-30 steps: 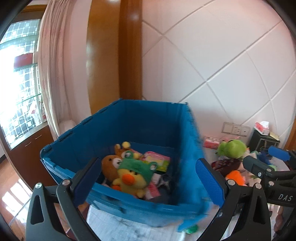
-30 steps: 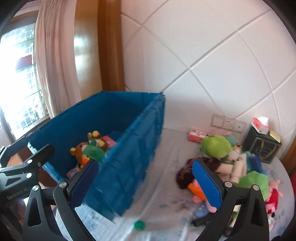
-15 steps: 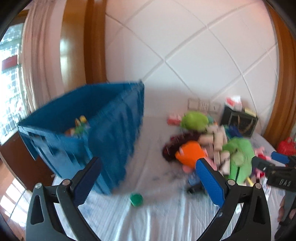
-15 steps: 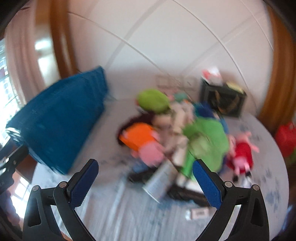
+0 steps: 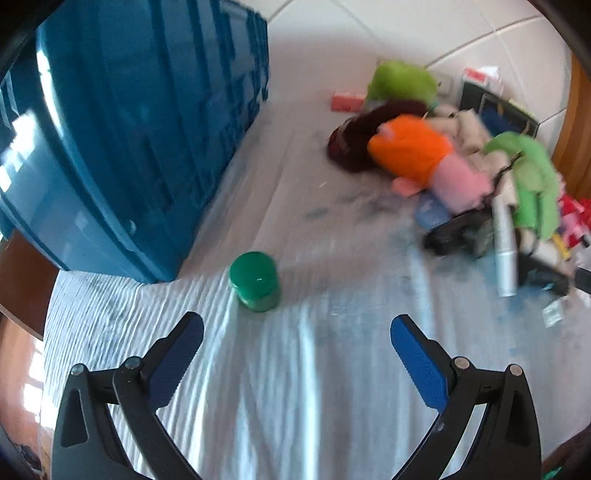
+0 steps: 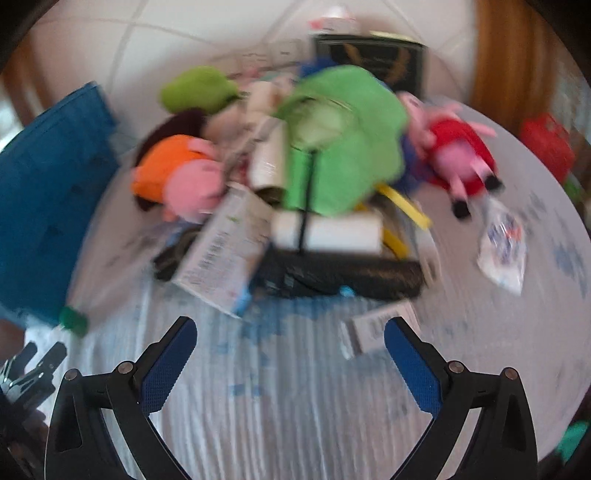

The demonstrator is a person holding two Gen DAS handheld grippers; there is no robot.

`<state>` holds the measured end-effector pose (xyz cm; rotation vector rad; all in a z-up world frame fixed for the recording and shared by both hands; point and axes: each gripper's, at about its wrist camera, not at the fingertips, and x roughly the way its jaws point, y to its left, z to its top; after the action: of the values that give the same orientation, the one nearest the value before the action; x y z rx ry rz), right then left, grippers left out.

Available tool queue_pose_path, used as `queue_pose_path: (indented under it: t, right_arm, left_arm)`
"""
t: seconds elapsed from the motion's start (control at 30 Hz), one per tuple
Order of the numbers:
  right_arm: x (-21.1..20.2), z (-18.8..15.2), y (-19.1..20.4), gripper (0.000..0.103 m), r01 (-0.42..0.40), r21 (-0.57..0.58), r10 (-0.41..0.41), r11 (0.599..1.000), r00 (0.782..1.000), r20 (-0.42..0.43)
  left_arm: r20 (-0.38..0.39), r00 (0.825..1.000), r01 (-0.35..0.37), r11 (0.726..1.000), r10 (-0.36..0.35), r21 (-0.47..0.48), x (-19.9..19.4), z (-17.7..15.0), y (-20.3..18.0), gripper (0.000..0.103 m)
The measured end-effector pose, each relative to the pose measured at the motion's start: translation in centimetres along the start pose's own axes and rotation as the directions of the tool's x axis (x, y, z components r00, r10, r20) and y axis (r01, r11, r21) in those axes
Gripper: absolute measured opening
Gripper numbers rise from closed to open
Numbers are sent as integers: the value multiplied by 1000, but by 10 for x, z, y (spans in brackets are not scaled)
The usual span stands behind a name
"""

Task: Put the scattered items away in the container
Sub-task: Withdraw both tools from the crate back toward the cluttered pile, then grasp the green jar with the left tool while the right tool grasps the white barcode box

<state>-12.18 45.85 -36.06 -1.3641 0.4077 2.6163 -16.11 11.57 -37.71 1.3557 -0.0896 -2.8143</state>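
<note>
Just beside crate (image 5: 122, 122), green jar (image 5: 255, 280).

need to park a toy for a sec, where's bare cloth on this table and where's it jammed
Bare cloth lies in front of the open left gripper, and in the lane between the blue crate and the toy pile, broken only by the small green jar. More lies ahead of the open right gripper, beside a small flat box. The pile itself is crowded.

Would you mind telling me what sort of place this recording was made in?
Probably a room in a home: plush toys lie heaped on a cloth-covered table beside a blue storage bin, with a tiled wall and wood trim behind.
</note>
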Motion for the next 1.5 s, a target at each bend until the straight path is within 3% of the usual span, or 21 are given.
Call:
queue_pose_path:
  t: [0.17,0.3,0.5,0.67,0.8,0.87,0.93,0.97,1.03,1.1,1.23,1.4,1.5]
  right_arm:
    - [6,-18,-33,103,121,152,-127,981,991,32]
    - [15,-25,-55,103,170,239,-177,956,984,8]
    - [30,-22,-55,103,184,239,-199,954,979,38]
    - [51,-20,-49,103,195,155,-203,968,978,37]
    - [62,-25,-49,102,170,100,-175,980,983,49]
    - [63,-27,-48,82,178,86,-183,980,982,55]
    - [62,-27,-49,68,198,74,-203,977,977,65]
    - [63,-26,-51,67,197,72,-202,978,977,66]
    - [63,-26,-53,67,189,62,-193,980,979,65]
    - [64,-26,-53,67,190,43,-192,981,979,69]
    - [63,-28,-51,68,189,36,-191,981,979,72]
    - [62,-29,-48,75,164,15,-165,986,984,71]
    - [64,-29,-46,84,147,5,-147,989,986,81]
  left_arm:
    - [2,1000,14,999,-14,33,40,10,11,103]
    - [-14,999,30,998,-29,63,69,14,10,103]
    - [-36,996,81,995,-79,53,92,17,10,103]
    - [-49,991,127,991,-125,33,98,23,7,101]
    - [-28,991,128,991,-127,35,94,23,4,88]
    - [-22,992,125,992,-124,32,92,22,3,83]
    - [-14,995,102,995,-102,10,91,21,5,78]
    - [-11,995,95,996,-94,1,90,21,6,74]
    - [-6,996,84,996,-85,-10,90,21,8,67]
    - [-1,997,80,997,-80,-12,88,20,9,51]
    - [-1,997,77,997,-77,-3,86,19,9,40]
    - [11,991,133,990,-133,-37,73,14,21,40]
    - [25,993,118,993,-118,-12,66,11,21,40]
